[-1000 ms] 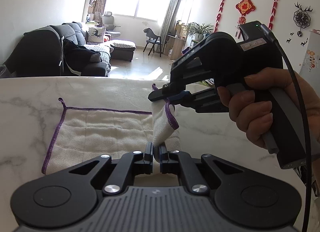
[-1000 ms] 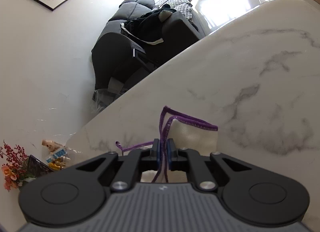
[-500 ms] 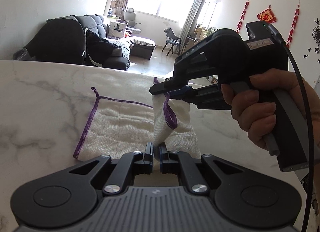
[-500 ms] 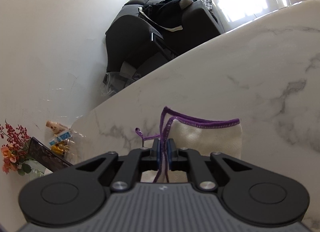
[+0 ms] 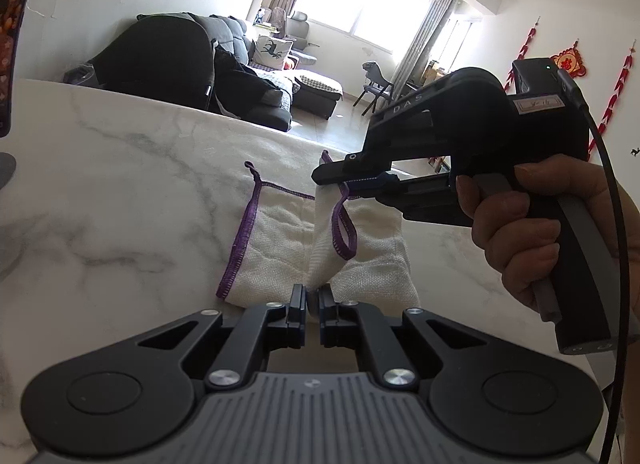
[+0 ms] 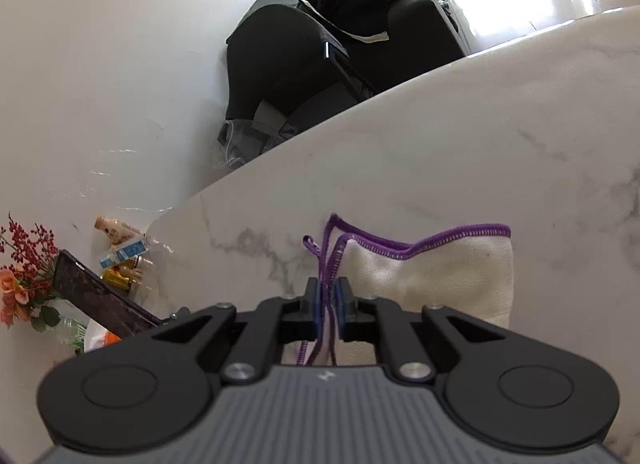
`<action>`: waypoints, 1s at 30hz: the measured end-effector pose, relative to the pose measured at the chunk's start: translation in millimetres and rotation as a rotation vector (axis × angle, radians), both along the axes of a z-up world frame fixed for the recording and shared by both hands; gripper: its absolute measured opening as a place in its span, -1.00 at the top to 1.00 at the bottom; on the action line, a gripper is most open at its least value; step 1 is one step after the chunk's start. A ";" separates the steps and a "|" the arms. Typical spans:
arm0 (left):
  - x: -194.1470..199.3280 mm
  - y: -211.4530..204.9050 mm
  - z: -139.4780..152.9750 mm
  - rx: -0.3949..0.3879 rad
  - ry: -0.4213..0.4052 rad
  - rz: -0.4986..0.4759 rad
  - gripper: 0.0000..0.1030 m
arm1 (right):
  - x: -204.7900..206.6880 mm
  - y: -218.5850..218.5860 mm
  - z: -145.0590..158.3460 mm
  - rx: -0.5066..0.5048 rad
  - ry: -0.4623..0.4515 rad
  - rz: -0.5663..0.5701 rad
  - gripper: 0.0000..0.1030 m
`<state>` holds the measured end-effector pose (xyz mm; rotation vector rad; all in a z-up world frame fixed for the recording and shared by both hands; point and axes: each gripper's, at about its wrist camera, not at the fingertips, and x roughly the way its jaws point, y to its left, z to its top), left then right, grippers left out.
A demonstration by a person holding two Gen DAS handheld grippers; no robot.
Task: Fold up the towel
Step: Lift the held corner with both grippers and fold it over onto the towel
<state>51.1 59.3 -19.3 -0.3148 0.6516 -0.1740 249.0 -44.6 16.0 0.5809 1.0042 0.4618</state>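
A white towel (image 5: 276, 248) with purple stitched edges lies on the marble table (image 5: 120, 192), its right part lifted and doubled over toward the left. My left gripper (image 5: 313, 298) is shut on the towel's near edge. My right gripper (image 5: 340, 180), held by a hand (image 5: 520, 232), is shut on the towel's far corner. In the right wrist view the right gripper (image 6: 329, 298) pinches the purple hem, and the folded towel (image 6: 440, 276) hangs to the right of its fingers.
A dark sofa (image 5: 188, 64) stands beyond the table's far edge. Flowers (image 6: 20, 276), small bottles (image 6: 120, 248) and a dark tablet (image 6: 92, 296) sit by the table's left end. Bare marble spreads to the left of the towel.
Both grippers carried the lifted part of the towel leftward over the flat part. Less of the flat towel shows now, and the fold is wider.
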 end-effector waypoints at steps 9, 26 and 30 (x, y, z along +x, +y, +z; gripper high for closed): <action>-8.1 -1.0 3.2 -0.010 0.020 0.007 0.88 | 5.0 19.9 -5.7 -0.013 0.011 0.029 0.78; -15.3 -3.4 13.7 0.008 0.024 0.032 0.56 | 10.5 19.7 -8.9 0.063 0.022 0.006 0.40; -16.3 -1.1 18.0 -0.007 0.025 0.052 0.55 | 13.7 11.4 -6.6 0.059 0.022 -0.032 0.40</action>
